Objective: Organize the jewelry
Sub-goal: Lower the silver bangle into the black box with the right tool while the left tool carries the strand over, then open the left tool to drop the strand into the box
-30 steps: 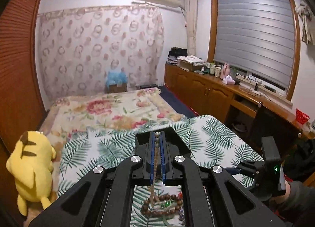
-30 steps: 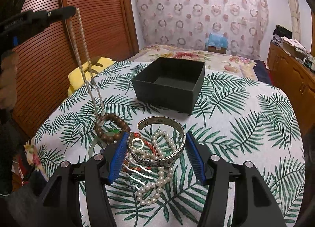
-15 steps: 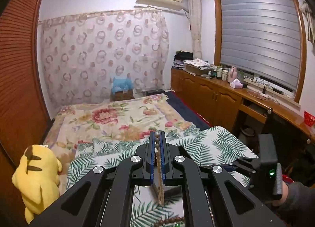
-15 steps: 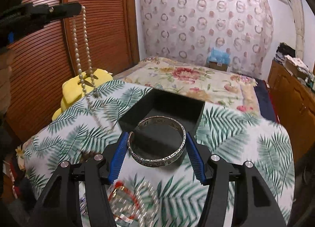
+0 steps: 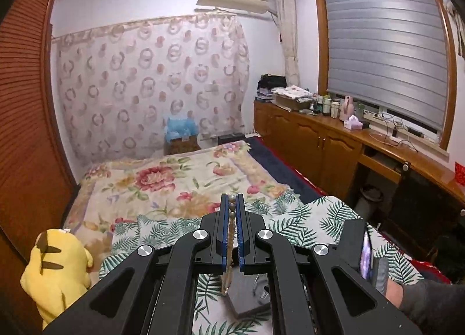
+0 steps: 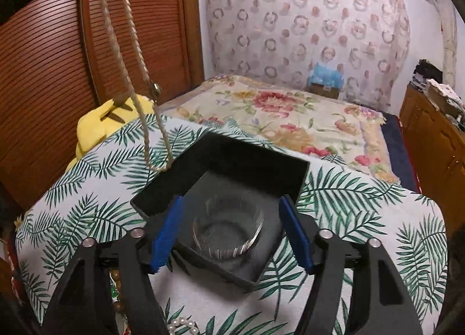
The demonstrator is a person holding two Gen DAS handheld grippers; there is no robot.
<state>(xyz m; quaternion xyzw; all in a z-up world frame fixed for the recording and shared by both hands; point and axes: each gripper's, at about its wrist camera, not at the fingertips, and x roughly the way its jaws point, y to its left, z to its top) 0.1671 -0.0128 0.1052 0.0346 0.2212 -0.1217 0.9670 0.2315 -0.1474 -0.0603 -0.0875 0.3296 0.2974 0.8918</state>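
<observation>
My left gripper [image 5: 231, 200] is shut on a beaded necklace [image 5: 229, 250] that hangs down from its fingers; in the right wrist view the necklace [image 6: 136, 79] dangles beside the left edge of the black box [image 6: 247, 166]. My right gripper [image 6: 231, 230] is open over the box. The silver bangle [image 6: 228, 233] shows blurred inside the box between the fingers, free of the pads. The box also shows in the left wrist view [image 5: 247, 294] under the left gripper.
The box sits on a table with a palm-leaf cloth [image 6: 363, 204]. A pearl strand [image 6: 181, 324] and brown beads [image 6: 117, 279] lie at the near edge. A yellow plush toy [image 5: 56, 271] sits at the table's left. A bed [image 6: 276, 119] lies beyond.
My right gripper moved forward over the box and opened, and the bangle dropped out of it into the box. My left gripper rose and carried the necklace toward the box.
</observation>
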